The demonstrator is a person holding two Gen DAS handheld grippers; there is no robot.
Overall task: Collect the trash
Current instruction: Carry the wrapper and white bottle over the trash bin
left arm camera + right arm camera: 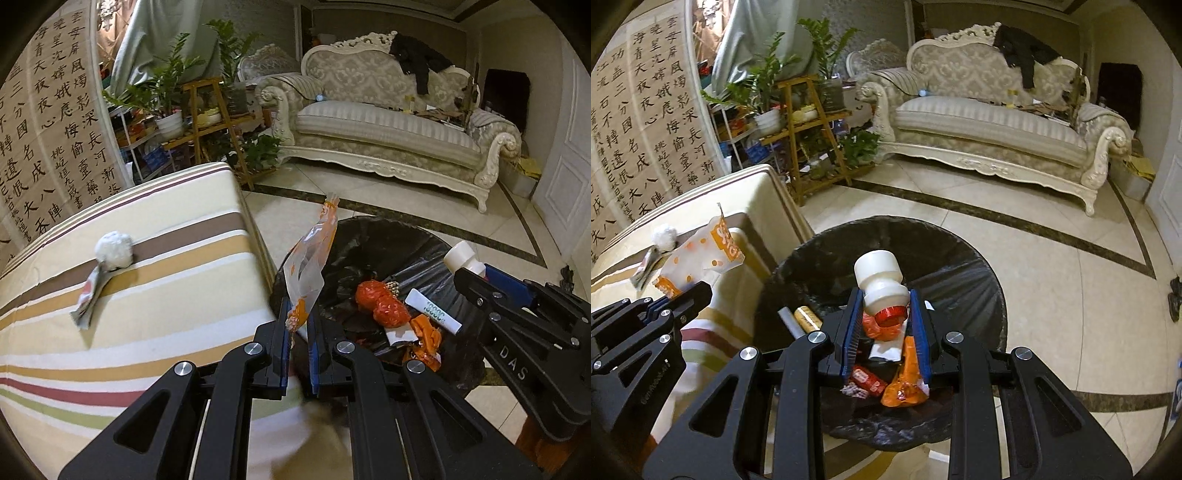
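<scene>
Bin lined in black lies directly under my right gripper, clamped on a small white bottle, cap toward me | my left gripper pinches an upright orange wrapper over the bin's near-left rim | right is better centred.

Wrapper's lower end pinched out of sight between the left fingers; bottle waist hidden behind the right fingers; bin floor below them buried under litter; both gripper bodies cut off by the bottom edges.
</scene>
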